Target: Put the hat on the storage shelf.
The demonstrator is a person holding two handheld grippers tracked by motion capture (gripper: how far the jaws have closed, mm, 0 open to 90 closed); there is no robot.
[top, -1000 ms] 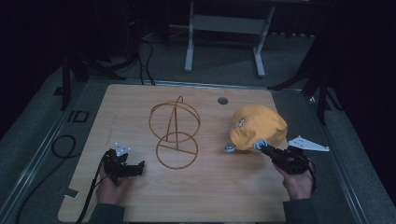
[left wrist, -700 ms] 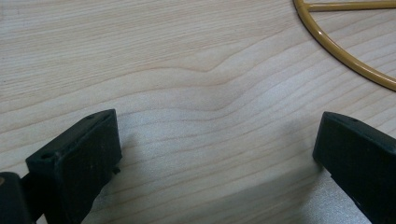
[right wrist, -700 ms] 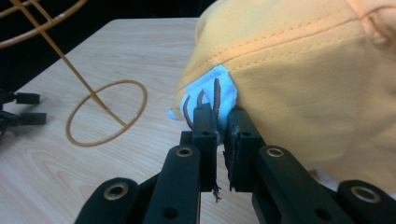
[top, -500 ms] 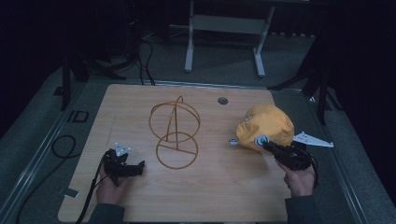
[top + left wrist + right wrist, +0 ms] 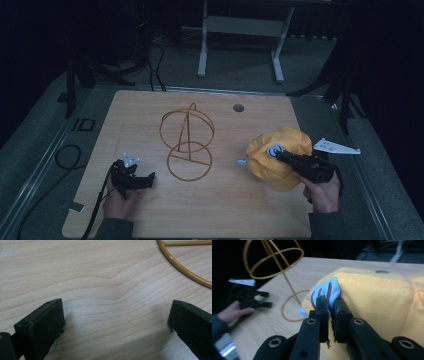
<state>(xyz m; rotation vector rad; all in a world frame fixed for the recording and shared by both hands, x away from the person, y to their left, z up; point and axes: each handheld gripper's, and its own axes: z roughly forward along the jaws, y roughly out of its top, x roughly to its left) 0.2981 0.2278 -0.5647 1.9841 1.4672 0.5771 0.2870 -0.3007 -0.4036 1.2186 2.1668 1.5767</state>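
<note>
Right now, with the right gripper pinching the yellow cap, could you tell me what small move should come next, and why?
Probably carry the yellow cap toward the wire stand. The right gripper is shut on the cap's fabric at the white patch, the stand's round top is bare, and the left gripper rests open on the table.

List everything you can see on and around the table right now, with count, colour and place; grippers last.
cap: 1, yellow with a pale blue patch, right side of the table, pinched at the patch
wire stand: 1, gold, table centre, upright
table: 1, light wood, with a round hole near its far edge
metal frame: 1, grey, on the floor beyond the table
left gripper: 1, black, open, low over the near-left tabletop
right gripper: 1, black, shut on the cap's patch
</note>
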